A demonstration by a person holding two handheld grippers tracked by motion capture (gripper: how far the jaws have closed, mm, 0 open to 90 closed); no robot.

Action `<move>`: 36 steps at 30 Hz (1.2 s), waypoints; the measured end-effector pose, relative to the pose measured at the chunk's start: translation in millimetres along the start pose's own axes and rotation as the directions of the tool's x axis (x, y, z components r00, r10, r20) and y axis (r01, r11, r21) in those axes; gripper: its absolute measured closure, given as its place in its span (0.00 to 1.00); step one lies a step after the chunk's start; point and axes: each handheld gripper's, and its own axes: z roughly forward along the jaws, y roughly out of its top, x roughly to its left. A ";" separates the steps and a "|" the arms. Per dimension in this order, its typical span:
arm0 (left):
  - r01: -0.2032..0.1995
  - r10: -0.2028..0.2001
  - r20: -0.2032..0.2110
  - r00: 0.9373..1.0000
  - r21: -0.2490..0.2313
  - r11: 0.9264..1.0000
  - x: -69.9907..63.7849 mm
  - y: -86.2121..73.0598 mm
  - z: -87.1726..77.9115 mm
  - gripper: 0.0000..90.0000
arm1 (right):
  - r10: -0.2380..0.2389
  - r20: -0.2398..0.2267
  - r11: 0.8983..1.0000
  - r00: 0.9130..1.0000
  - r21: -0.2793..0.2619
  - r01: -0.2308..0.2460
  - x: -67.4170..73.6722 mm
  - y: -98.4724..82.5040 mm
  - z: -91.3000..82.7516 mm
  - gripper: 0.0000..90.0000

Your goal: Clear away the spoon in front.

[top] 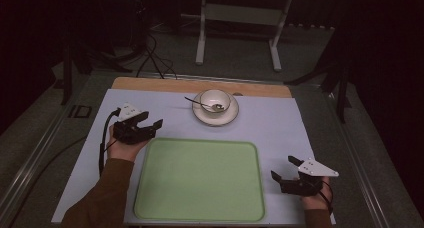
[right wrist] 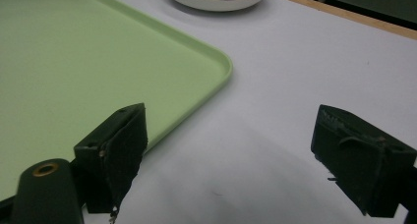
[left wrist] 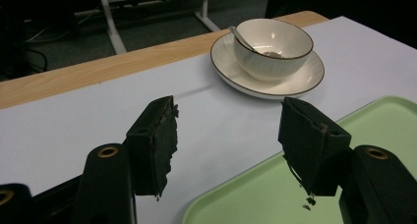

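On the pale sheet (top: 280,123) over the wooden table (top: 150,84), both tools gape wide, empty, beside the green tray (top: 200,178).

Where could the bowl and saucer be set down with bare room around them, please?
The green tray is bare throughout. The white mat is free between saucer and right gripper. Crowding is only around the bowl with its spoon.

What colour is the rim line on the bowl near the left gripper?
A thin dark brown line on the cream bowl, clearest in the left gripper view.
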 end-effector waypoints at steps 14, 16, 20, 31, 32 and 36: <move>-0.016 0.015 0.022 1.000 0.020 1.000 -6.6 14.3 21.2 0.44 | 0.000 -0.001 1.000 1.000 0.001 0.000 0.1 0.0 0.1 0.15; -0.019 0.018 0.023 1.000 0.025 1.000 -7.5 15.7 24.6 0.45 | 0.000 -0.001 1.000 1.000 0.001 0.000 -0.1 0.0 0.0 0.15; -0.018 0.018 0.027 0.999 0.029 0.999 -7.7 17.7 28.7 0.45 | -0.001 -0.001 1.000 1.000 0.001 0.001 0.0 0.0 0.0 0.15; -0.005 0.004 0.036 0.999 0.033 0.999 -5.8 28.5 43.4 0.45 | 0.000 -0.002 1.000 1.000 0.003 0.000 0.0 0.0 0.1 0.15; -0.005 0.004 0.035 0.999 0.033 0.999 -5.6 29.4 44.4 0.45 | 0.000 -0.002 1.000 1.000 0.003 0.000 0.0 0.0 0.2 0.15; -0.005 0.004 0.034 0.999 0.042 0.999 -4.7 32.4 49.3 0.45 | 0.000 -0.002 1.000 1.000 0.003 0.000 0.0 0.0 0.2 0.15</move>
